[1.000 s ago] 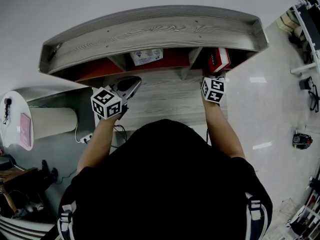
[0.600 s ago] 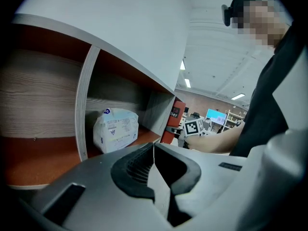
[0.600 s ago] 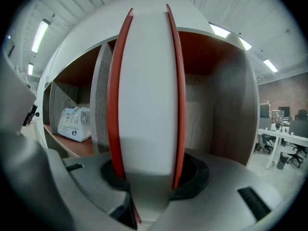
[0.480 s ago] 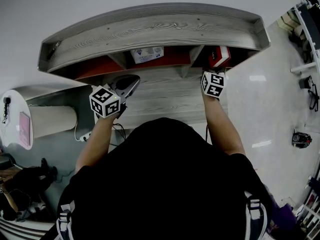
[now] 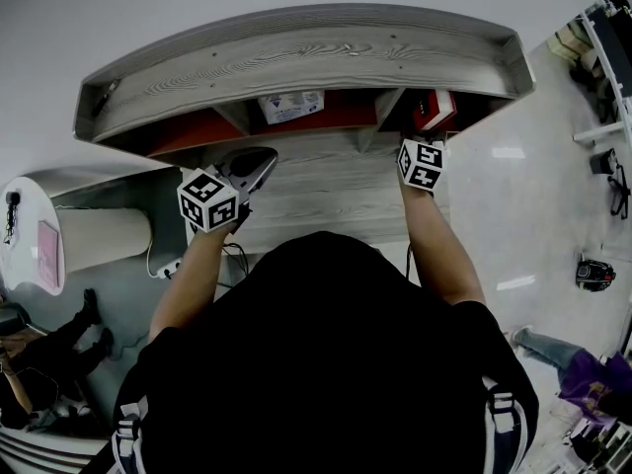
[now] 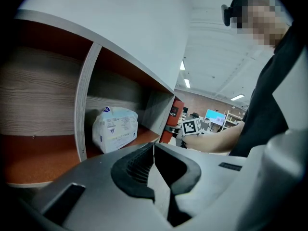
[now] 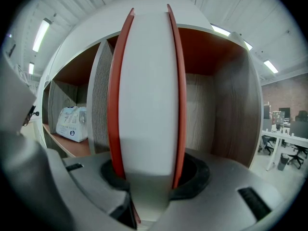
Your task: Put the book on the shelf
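Observation:
The book [image 7: 147, 90], red-covered with white page edges, stands upright on its edge between the jaws of my right gripper [image 7: 149, 177], which is shut on it. In the head view the book [image 5: 434, 110] pokes into the right-hand compartment of the shelf [image 5: 296, 57], just beyond the right gripper [image 5: 423, 146]. My left gripper [image 5: 252, 169] hovers over the wooden surface in front of the middle compartment, its jaws shut and empty [image 6: 154, 162]. From the left gripper view the book [image 6: 174, 115] shows at the shelf's far end.
A white packet [image 5: 289, 107] lies in the middle compartment, also seen as the packet [image 6: 114, 129] and the packet [image 7: 72, 124]. A grey divider [image 7: 101, 105] stands left of the book and a wood side wall [image 7: 240, 105] to its right. The left compartment [image 5: 193, 131] holds nothing visible.
My right gripper has moved forward a little with the book, which now sits deeper in the right compartment. The left gripper has barely moved.

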Available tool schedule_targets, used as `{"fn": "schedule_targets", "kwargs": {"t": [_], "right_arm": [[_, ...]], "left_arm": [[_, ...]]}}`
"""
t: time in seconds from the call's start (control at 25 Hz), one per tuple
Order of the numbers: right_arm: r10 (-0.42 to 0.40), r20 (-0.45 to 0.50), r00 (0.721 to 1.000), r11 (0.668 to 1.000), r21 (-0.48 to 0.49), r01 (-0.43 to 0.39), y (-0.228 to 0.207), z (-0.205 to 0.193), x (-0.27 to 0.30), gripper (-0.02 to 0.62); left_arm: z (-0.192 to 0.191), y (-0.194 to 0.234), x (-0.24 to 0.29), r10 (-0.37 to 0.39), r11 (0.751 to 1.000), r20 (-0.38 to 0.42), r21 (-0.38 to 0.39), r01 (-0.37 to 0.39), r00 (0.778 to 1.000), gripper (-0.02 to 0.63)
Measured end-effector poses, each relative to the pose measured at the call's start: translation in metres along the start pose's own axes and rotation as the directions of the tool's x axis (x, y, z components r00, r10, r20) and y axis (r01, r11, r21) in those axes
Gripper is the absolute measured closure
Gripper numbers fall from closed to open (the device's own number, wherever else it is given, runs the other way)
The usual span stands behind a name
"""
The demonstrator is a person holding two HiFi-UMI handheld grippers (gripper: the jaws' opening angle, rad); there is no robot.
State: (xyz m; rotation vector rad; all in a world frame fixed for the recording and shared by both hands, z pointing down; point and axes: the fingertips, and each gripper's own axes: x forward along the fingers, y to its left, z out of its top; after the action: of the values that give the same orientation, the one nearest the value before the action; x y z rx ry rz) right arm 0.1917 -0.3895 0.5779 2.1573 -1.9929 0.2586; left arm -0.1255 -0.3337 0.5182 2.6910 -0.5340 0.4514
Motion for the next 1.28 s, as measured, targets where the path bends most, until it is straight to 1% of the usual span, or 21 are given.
{"fn": "schedule_targets", "kwargs": {"t": [0.24, 0.48, 0.84, 1.28], "right_arm": [[0.003, 0.005, 1.000, 1.000, -0.015, -0.003, 0.001, 0.000, 0.000, 0.419], [0.016, 0.015, 1.000, 1.000, -0.013, -0.016, 0.002, -0.001, -0.003, 0.377], [0.032, 0.030, 0.999, 0.999, -0.003, -0.032, 0.005, 0.001, -0.013, 0.364], [0.030, 0.027, 0.999, 0.999, 0.009, -0.031, 0.003, -0.002, -0.037, 0.360]], "left_arm": [[0.002, -0.002, 0.001, -0.005, 1.000, 0.002, 0.002, 0.005, 1.000, 0.580], [0.001, -0.002, 0.000, -0.003, 1.000, 0.003, -0.001, 0.003, 1.000, 0.581], [0.000, -0.008, 0.002, -0.015, 1.000, 0.001, 0.000, 0.015, 1.000, 0.581], [0.000, -0.022, 0.002, -0.030, 1.000, 0.006, 0.007, 0.030, 1.000, 0.581]]}}
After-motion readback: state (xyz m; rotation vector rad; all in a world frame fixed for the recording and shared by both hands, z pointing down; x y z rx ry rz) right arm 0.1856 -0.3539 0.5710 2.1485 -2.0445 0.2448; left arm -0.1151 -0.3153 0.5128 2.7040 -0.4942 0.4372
